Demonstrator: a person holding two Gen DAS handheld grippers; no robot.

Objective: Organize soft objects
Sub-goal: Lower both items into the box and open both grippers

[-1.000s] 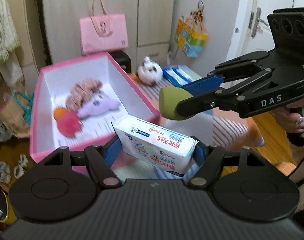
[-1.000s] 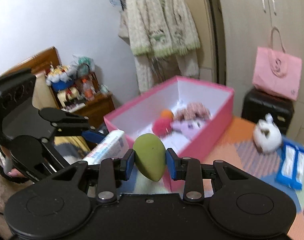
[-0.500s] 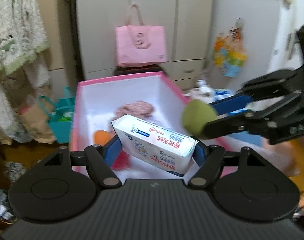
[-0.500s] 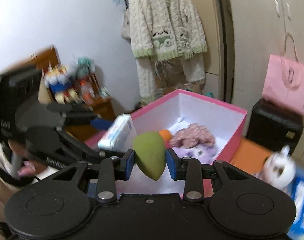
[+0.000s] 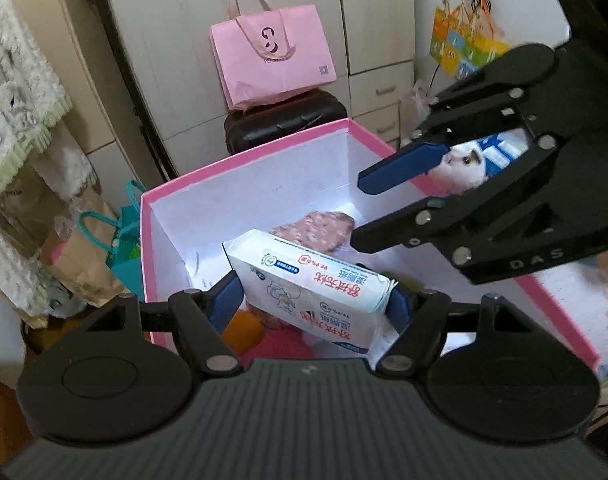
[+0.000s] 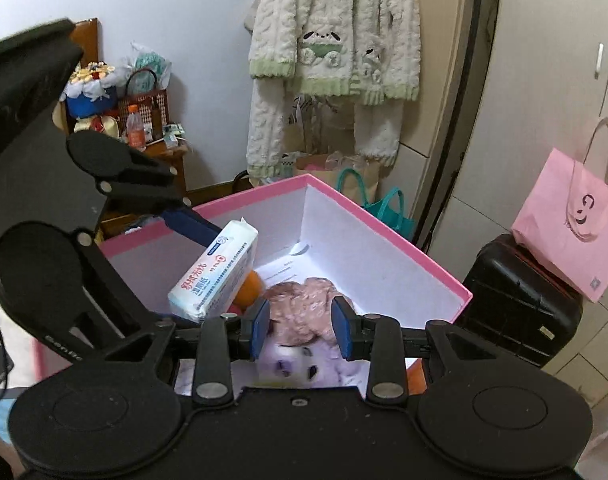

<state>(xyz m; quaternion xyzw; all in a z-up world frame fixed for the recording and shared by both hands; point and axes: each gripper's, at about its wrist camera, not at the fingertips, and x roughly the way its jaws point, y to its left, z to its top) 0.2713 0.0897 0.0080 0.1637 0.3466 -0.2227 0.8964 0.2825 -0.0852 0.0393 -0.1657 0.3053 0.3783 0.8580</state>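
Note:
My left gripper [image 5: 315, 304] is shut on a white pack of wet wipes [image 5: 307, 288], held tilted over the open pink box [image 5: 244, 156]. The same pack [image 6: 214, 270] shows in the right wrist view above the box's left side. My right gripper [image 6: 300, 328] hangs over the box [image 6: 383, 232]; its jaws are closing with nothing between them. From the left wrist view the right gripper [image 5: 357, 210] reaches in from the right. Inside lie a pink flowered plush [image 6: 304, 296], a purple plush [image 6: 300, 364], an orange ball [image 6: 250, 286] and a red ball [image 5: 280, 346]. No green sponge is visible.
A pink bag [image 5: 272, 56] rests on a black suitcase [image 5: 288, 120] behind the box. A white plush toy [image 5: 463, 168] and a blue pack [image 5: 499, 152] lie outside the box, behind the right gripper. Teal and paper bags [image 5: 120, 236] stand left of the box under a hanging cardigan [image 6: 335, 40].
Both grippers have swung in over the pink box. The green sponge that sat between the right gripper's pads is gone from them. The left gripper still holds the wipes pack.

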